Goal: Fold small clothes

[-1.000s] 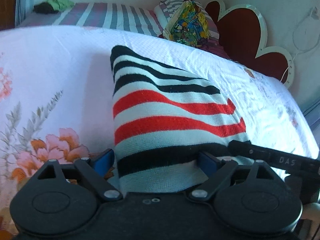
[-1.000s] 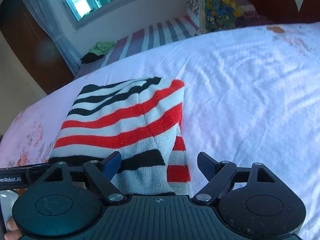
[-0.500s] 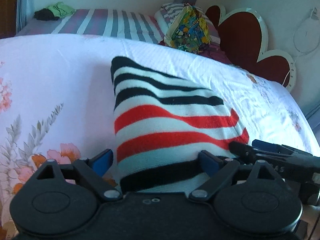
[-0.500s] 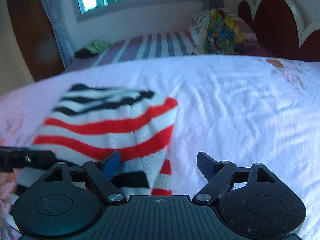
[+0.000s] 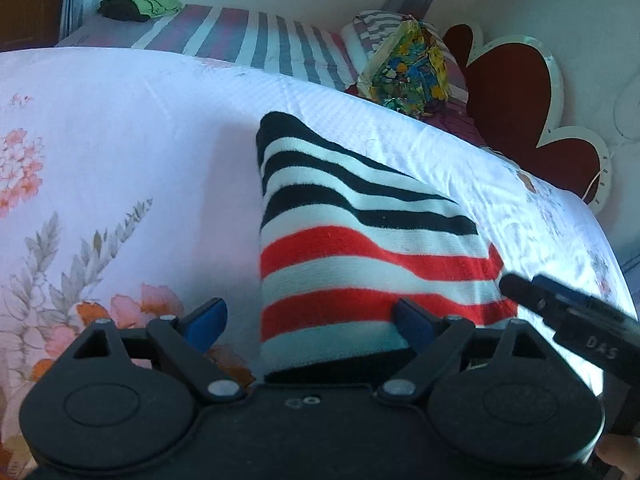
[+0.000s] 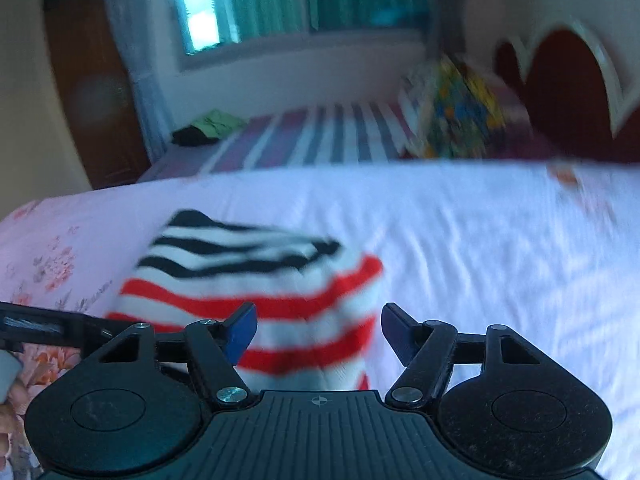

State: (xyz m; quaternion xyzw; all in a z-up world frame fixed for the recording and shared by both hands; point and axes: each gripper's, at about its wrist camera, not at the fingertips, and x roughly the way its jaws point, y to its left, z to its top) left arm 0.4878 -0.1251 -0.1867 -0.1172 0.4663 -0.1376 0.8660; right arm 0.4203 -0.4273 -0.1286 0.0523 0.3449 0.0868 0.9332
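Observation:
A small knit garment with black, red and white stripes lies folded on the white bedsheet. It shows blurred in the right wrist view. My left gripper is open, its jaws wide apart over the garment's near left edge. My right gripper is open above the garment's near right corner and also shows at the right of the left wrist view. Neither gripper holds any cloth.
The sheet has a floral print on the left. A striped bed with a colourful pillow stands behind. A red cloud-shaped headboard is at the right. Green and black clothes lie far back.
Both grippers have pulled back and up from the garment. The right wrist view has tilted up and is blurred by motion. The garment stays folded on the sheet.

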